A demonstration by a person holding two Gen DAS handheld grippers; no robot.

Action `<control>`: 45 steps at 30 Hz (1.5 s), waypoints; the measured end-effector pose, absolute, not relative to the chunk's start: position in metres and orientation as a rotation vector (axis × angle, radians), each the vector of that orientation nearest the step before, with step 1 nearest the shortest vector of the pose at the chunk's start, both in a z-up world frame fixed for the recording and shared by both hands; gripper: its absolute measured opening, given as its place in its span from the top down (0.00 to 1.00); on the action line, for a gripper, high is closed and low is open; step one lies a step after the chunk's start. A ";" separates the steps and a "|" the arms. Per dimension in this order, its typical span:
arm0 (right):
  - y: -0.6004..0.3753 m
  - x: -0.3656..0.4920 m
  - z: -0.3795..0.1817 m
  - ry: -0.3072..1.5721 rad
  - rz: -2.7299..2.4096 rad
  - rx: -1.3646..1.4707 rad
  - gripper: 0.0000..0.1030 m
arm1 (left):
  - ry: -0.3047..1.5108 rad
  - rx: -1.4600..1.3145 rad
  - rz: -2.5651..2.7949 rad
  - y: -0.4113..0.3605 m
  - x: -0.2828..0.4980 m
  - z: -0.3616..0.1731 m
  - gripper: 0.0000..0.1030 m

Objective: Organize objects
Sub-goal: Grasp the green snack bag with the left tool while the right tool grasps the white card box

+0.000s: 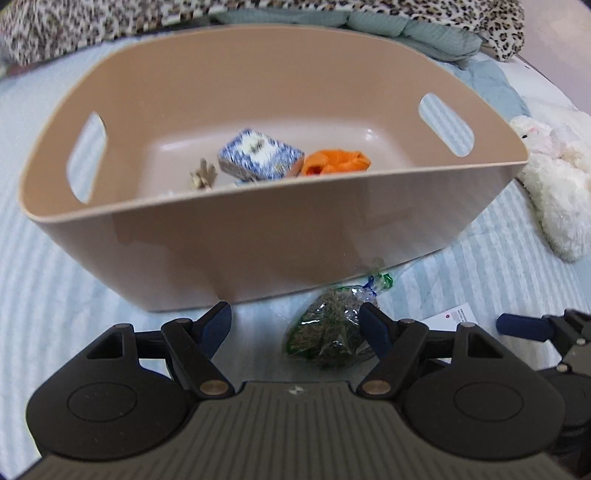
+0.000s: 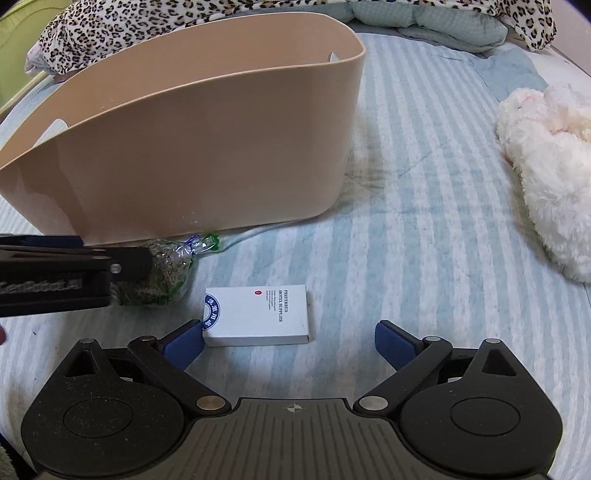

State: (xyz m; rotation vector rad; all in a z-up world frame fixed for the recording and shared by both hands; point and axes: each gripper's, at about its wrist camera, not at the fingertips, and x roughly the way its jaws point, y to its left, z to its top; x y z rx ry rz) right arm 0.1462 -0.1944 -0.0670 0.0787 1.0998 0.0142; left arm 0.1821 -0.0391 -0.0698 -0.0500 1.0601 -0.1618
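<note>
A tan plastic bin [image 1: 229,236] stands on the striped bed; it also shows in the right wrist view [image 2: 184,155]. Inside it lie a blue-and-white box [image 1: 260,155], an orange item [image 1: 336,161] and a small beige thing [image 1: 202,176]. A clear bag of green dried herbs [image 1: 327,332] lies in front of the bin, also in the right wrist view [image 2: 162,273]. My left gripper [image 1: 295,325] is open, its fingers either side of the bag. A white box [image 2: 258,315] lies on the bed. My right gripper [image 2: 290,343] is open just before it, its left pad beside the box's corner.
A white plush toy [image 2: 546,166] lies on the right of the bed, also in the left wrist view [image 1: 557,177]. Leopard-print fabric [image 2: 147,26] and a teal pillow [image 2: 424,22] lie behind the bin. The right gripper's finger [image 1: 524,326] shows at the left view's right edge.
</note>
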 end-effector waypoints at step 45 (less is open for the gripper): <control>-0.184 0.109 0.013 0.838 0.058 0.135 0.47 | 0.815 -0.046 -0.181 0.007 0.116 0.026 0.69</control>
